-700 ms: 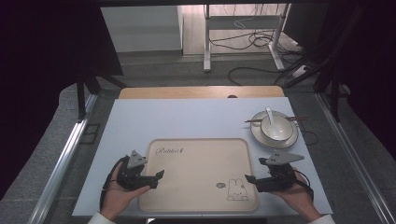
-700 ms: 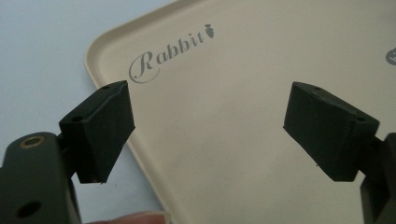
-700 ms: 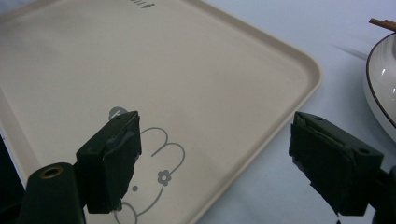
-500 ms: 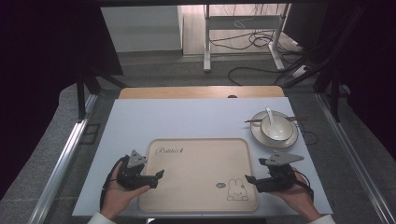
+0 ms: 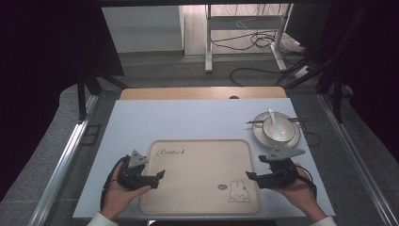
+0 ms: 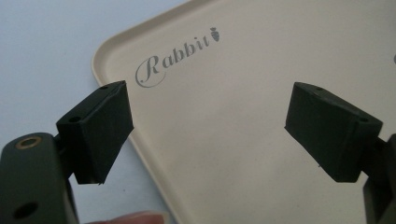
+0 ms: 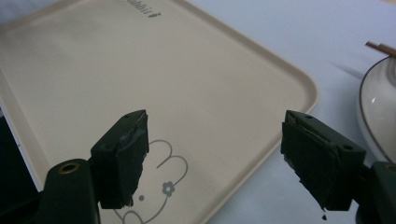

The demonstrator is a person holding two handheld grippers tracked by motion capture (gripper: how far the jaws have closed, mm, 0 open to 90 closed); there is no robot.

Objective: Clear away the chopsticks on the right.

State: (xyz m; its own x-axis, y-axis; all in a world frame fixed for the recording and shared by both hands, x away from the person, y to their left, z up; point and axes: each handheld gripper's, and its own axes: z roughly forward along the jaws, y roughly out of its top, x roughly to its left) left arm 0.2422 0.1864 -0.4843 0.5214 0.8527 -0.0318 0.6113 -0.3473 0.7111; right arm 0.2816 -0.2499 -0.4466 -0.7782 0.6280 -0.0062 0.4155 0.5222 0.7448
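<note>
**A lab recording bench**

The table (image 5: 188, 117) wears a pale blue mat and stands on grey carpet between metal rails (image 5: 66, 155). Loose cables (image 5: 263, 70) and a power strip (image 5: 301, 71) lie on the floor behind it, by a desk frame (image 5: 209, 42). Dark surroundings close in on both sides.

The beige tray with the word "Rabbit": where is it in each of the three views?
High view: tray low at centre, between both grippers.
Left gripper view: tray covers the right side, its corner upper left.
Right gripper view: tray spreads from the left, its corner at right.
Shared landmark: the "Rabbit" lettering.
</note>
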